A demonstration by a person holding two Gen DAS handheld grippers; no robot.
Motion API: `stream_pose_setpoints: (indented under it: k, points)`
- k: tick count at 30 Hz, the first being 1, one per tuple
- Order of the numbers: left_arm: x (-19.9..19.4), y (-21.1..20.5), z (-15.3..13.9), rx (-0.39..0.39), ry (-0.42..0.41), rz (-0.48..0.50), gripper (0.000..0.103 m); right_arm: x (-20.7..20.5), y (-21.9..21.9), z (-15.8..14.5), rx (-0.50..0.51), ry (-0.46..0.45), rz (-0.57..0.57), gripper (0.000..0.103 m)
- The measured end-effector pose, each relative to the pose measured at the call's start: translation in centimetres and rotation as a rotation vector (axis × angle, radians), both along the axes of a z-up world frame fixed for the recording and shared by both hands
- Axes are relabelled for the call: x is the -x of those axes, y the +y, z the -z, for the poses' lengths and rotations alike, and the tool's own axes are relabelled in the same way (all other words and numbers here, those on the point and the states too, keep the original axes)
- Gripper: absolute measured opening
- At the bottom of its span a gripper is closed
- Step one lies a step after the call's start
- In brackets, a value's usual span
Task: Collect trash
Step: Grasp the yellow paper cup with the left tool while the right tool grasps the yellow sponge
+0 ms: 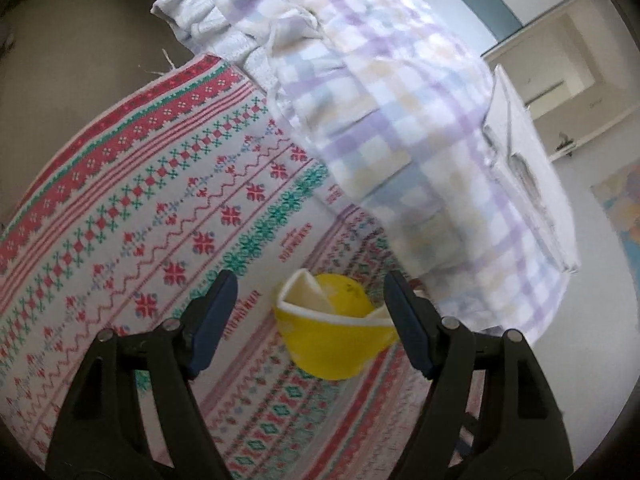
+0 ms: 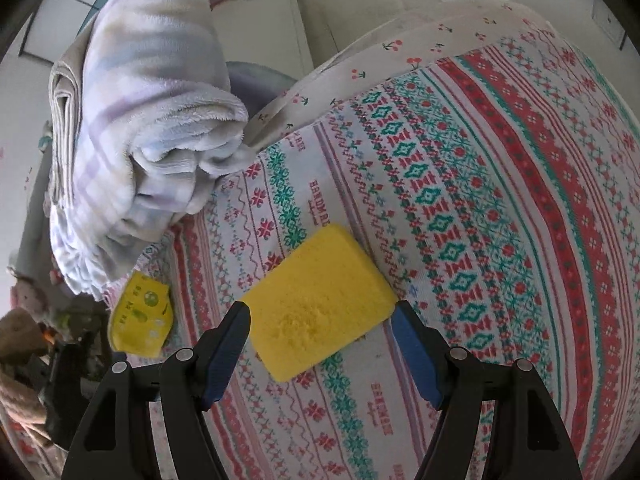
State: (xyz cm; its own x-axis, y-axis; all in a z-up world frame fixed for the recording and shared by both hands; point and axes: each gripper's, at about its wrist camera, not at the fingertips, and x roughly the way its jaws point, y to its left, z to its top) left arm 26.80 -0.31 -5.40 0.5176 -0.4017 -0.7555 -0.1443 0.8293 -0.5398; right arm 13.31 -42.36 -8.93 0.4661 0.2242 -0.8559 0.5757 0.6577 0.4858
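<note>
The yellow sponge (image 2: 320, 300) lay flat on the patterned bedsheet (image 2: 500, 200), directly ahead of your right gripper (image 2: 320, 324), and its near corner sat between the wide-open jaws, which were not yet closing on it. At about 9 o'clock from the sponge, near the foot of the folded checked blanket (image 2: 148, 132), lay the yellow wrapper (image 2: 140, 316).

In the left wrist view that same yellow wrapper (image 1: 336, 332) rested on the bedsheet (image 1: 140, 208) just ahead of your left gripper (image 1: 308, 320), whose jaws stood wide with the wrapper between the tips; I could not tell whether either touched it. The checked blanket (image 1: 400, 120) rose at 12 to 1 o'clock beyond it.
</note>
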Motion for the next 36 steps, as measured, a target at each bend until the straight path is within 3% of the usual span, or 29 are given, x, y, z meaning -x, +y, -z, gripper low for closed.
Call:
stream_pose_setpoints:
  k: [2,4,6,15,20,27,29,36]
  points:
    - [-0.2,-0.2,0.5,-0.015,0.012,0.007,0.072,-0.3,0.1,0.3,0.008,0.007,0.002,0.075]
    - [-0.6,-0.4,0.9,-0.012,0.027,0.019,0.045,-0.5,0.3,0.5,0.009,0.009,0.004,0.076]
    - [-1.0,-0.7,1.5,-0.004,0.057,0.044,0.03,-0.6,0.4,0.5,0.014,0.004,0.005,0.076]
    - [1.1,-2.6,-0.2,-0.038,0.059,0.102,0.027,-0.3,-0.4,1.6,-0.026,0.02,0.046,0.076]
    - [3.0,-3.4,-1.3,-0.055,0.074,0.129,0.027,-0.4,-0.4,1.4,0.003,0.019,0.056,0.073]
    - [4.2,-2.6,-2.3,-0.065,0.079,0.154,0.027,-1.0,0.6,1.0,0.082,0.023,0.032,0.042]
    - [4.4,-2.3,-2.4,-0.057,0.085,0.154,0.027,-1.0,1.1,0.5,0.087,0.009,0.03,0.025]
    - [5.7,-0.2,-3.9,-0.059,0.065,0.148,0.027,-1.2,3.2,-1.9,0.079,-0.074,-0.036,0.019]
